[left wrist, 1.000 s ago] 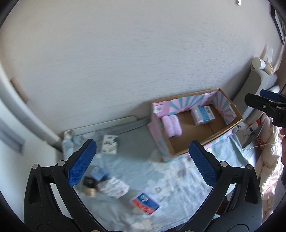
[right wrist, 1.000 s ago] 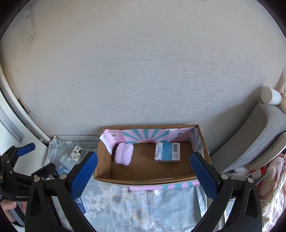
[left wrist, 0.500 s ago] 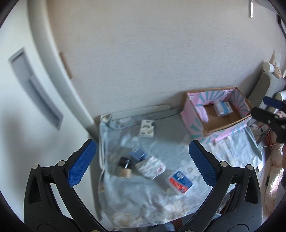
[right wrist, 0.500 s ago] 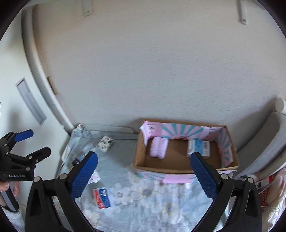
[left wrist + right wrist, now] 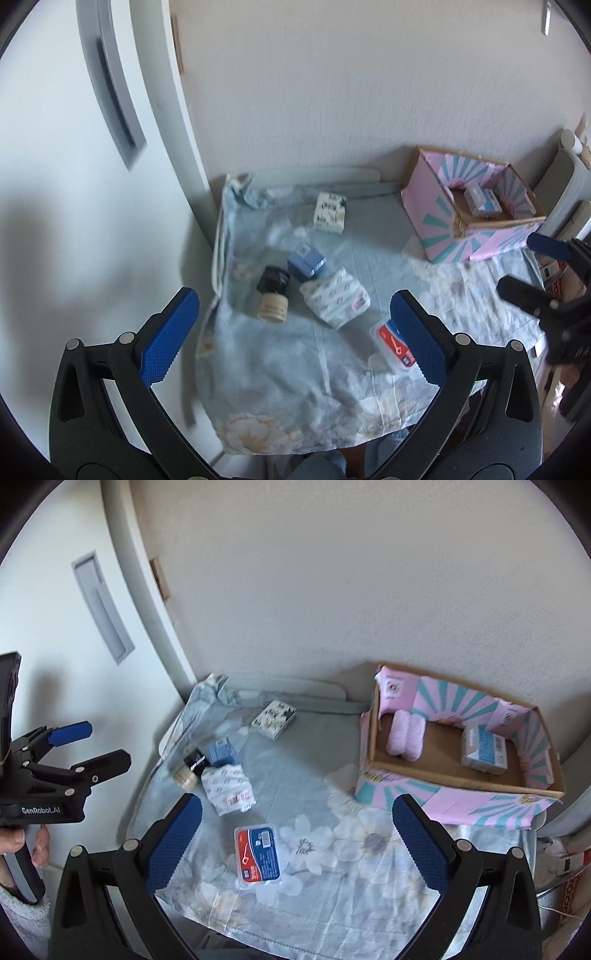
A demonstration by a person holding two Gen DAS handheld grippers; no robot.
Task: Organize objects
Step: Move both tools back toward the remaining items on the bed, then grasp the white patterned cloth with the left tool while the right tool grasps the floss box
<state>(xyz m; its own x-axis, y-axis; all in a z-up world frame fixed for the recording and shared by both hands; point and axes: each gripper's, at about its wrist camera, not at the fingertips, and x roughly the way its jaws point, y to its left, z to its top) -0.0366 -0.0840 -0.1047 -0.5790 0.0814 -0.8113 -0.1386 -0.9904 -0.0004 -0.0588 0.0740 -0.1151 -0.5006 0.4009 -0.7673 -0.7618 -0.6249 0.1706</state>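
A pink and teal cardboard box [image 5: 458, 797] stands at the right on a floral cloth [image 5: 332, 849]. It holds a pink roll [image 5: 405, 737] and a blue carton [image 5: 484, 750]. Loose on the cloth lie a red and blue flat case [image 5: 259, 853], a white patterned pack [image 5: 228, 783], a small blue box [image 5: 221, 751], a black-capped bottle [image 5: 190, 770] and a white printed box [image 5: 273, 719]. My left gripper [image 5: 295, 336] is open and empty above the cloth's left part. My right gripper [image 5: 295, 845] is open and empty, high above the cloth's front.
A white wall [image 5: 332, 590] runs behind the cloth and a white door frame [image 5: 147, 609] stands at the left. Grey padded furniture [image 5: 565, 192] stands right of the box. The right gripper also shows at the right edge of the left wrist view [image 5: 532, 266].
Both grippers have pulled back and up from the box and swung left. The loose items on the left of the cloth have come into fuller view. Both stay open and empty.
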